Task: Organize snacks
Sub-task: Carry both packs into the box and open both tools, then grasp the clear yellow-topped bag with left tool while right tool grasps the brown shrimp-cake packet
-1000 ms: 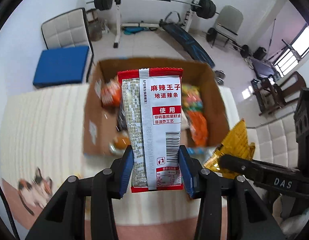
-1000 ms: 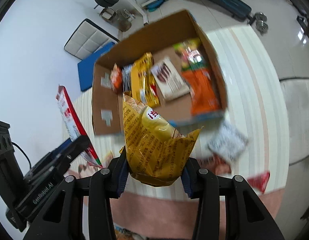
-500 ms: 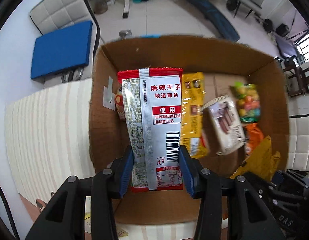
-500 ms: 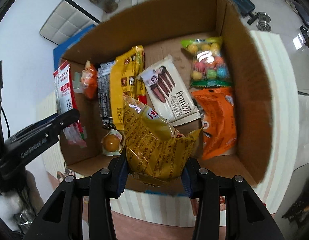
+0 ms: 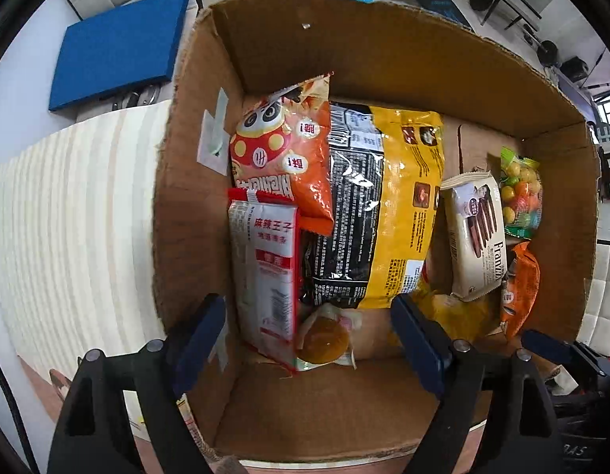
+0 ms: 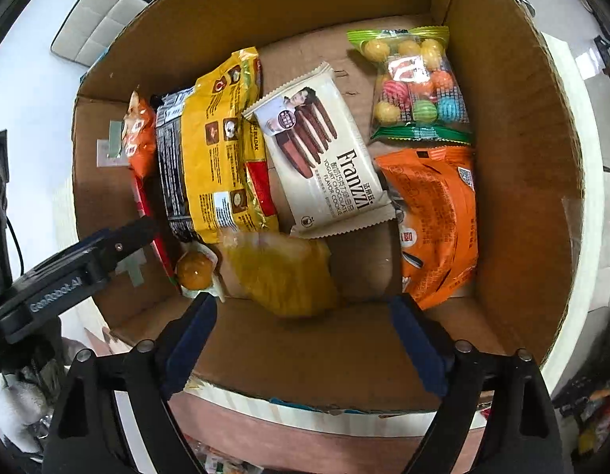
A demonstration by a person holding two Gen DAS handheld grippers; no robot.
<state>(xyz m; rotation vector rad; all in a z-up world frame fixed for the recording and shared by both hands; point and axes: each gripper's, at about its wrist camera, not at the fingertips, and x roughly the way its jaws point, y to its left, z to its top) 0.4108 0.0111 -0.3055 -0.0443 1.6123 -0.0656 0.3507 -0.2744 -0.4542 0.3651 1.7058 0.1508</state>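
A cardboard box [image 5: 403, 55] holds several snacks. My left gripper [image 5: 309, 335] is open above its near left part. The red and white spicy strip packet [image 5: 265, 272] lies loose in the box by the left wall, beside an orange panda bag [image 5: 283, 146]. My right gripper [image 6: 303, 335] is open above the box's near side. The yellow snack bag [image 6: 283, 272], blurred, lies loose on the box floor just ahead of it. The left gripper also shows in the right wrist view [image 6: 123, 237].
In the box [image 6: 514, 118] lie a yellow and black noodle bag [image 6: 214, 154], a Franzzi cookie pack [image 6: 324, 158], a candy ball bag [image 6: 415, 87], an orange bag [image 6: 439, 229] and a round jelly [image 6: 194, 270]. A striped cloth [image 5: 76, 217] covers the table left of the box.
Both grippers have opened over the box. The spicy strip packet and the yellow bag have dropped out of the jaws into the box. Both grippers moved closer over the box.
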